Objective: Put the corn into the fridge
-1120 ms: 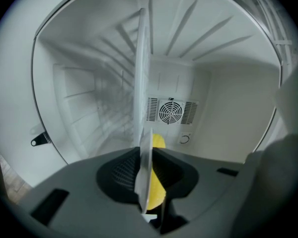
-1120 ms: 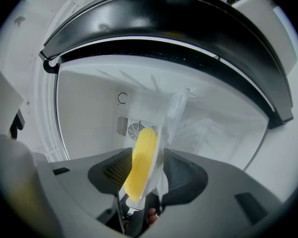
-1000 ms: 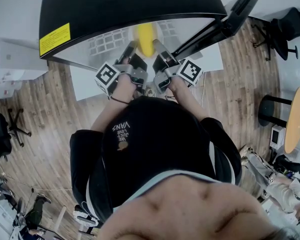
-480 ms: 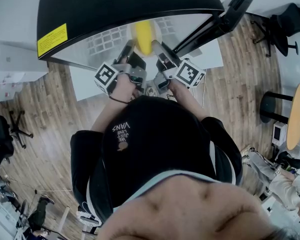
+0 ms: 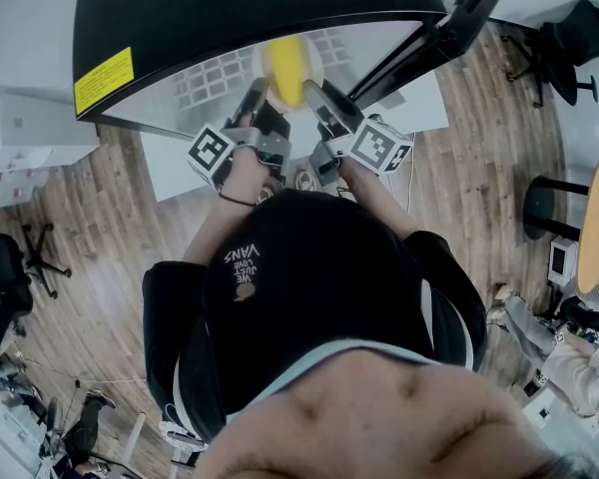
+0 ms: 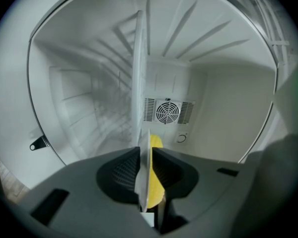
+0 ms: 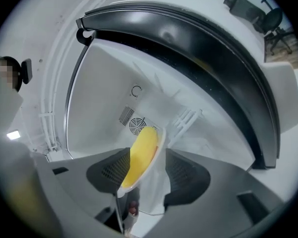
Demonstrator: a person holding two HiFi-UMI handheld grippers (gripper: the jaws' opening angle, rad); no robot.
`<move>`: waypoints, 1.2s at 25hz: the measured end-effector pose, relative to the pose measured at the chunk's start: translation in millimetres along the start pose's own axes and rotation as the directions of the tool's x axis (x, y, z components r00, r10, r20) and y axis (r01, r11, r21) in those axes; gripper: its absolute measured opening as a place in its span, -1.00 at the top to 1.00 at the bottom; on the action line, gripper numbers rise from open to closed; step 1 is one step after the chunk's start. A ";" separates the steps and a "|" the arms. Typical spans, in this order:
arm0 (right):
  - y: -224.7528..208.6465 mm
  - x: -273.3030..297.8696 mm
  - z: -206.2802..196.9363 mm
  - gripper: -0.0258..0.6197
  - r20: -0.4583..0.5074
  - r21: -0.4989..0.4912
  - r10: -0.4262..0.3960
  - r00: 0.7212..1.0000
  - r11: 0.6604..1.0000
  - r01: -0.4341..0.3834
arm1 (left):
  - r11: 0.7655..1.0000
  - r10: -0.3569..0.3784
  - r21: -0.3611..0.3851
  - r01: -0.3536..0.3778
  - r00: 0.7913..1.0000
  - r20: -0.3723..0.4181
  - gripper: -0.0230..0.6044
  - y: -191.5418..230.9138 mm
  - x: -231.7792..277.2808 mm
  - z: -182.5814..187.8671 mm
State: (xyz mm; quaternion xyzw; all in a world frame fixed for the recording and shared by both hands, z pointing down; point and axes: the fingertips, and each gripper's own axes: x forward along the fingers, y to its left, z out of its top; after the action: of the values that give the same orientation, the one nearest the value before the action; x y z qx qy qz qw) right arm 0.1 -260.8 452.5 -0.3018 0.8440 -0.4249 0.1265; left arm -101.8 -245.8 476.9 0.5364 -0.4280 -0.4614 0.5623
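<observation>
A yellow corn cob (image 5: pixel 287 68) lies on a white plate (image 5: pixel 314 60) inside the open fridge (image 5: pixel 230 13), over its clear shelf (image 5: pixel 205 90). My left gripper (image 5: pixel 256 103) is shut on the plate's rim; in the left gripper view the plate (image 6: pixel 143 167) stands edge-on between the pads with the corn (image 6: pixel 156 185) beside it. My right gripper (image 5: pixel 317 100) is at the plate's other side. Its jaws are opening: in the right gripper view the plate (image 7: pixel 158 155) and corn (image 7: pixel 141 155) sit between them, with a gap to the right pad.
The fridge's white interior has a round fan vent (image 6: pixel 168 112) on the back wall and ribbed side walls. Its dark door (image 5: pixel 459 38) stands open to the right. Office chairs (image 5: pixel 564 53) and a round table (image 5: pixel 594 233) stand on the wooden floor.
The right gripper has rolled, its marker cube turning, and its jaws have spread away from the plate. The plate with the corn has shifted slightly deeper into the fridge. The left gripper has not moved.
</observation>
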 end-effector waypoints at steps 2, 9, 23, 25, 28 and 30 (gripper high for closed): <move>-1.1 -0.9 -2.0 0.25 -0.002 0.006 -0.006 1.000 1.000 0.006 | 1.000 -0.009 0.005 0.009 1.000 -0.001 0.76 -1.1 -1.3 1.1; -2.3 -6.7 -0.6 0.25 0.012 -0.036 -0.018 1.000 0.999 0.019 | 0.999 -0.048 0.023 0.048 0.999 0.014 0.76 -9.1 -5.4 7.3; 9.3 -18.7 -6.3 0.25 0.014 -0.237 -0.042 0.999 0.971 0.044 | 0.932 -0.047 0.350 0.093 0.989 -0.137 0.76 -17.0 -22.5 -4.6; 11.0 -20.0 -7.4 0.25 0.015 -0.269 -0.044 0.999 0.962 0.047 | 0.907 -0.028 0.413 0.085 0.989 -0.143 0.76 -16.3 -25.9 -2.2; 12.6 -22.3 -9.4 0.25 0.013 -0.316 -0.051 0.999 0.947 0.052 | 0.844 -0.016 0.527 0.103 0.986 -0.168 0.76 -21.1 -29.2 -2.2; 13.0 -24.0 -11.1 0.25 0.010 -0.334 -0.055 0.998 0.941 0.055 | 0.787 0.003 0.607 0.109 0.983 -0.182 0.76 -22.8 -31.3 -1.8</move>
State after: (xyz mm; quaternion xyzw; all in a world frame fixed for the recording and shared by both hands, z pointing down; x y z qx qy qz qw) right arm 8.6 -233.0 447.9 -0.3422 0.8952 -0.2789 0.0617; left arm -107.9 -214.8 454.4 0.7397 -0.4889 -0.2646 0.3792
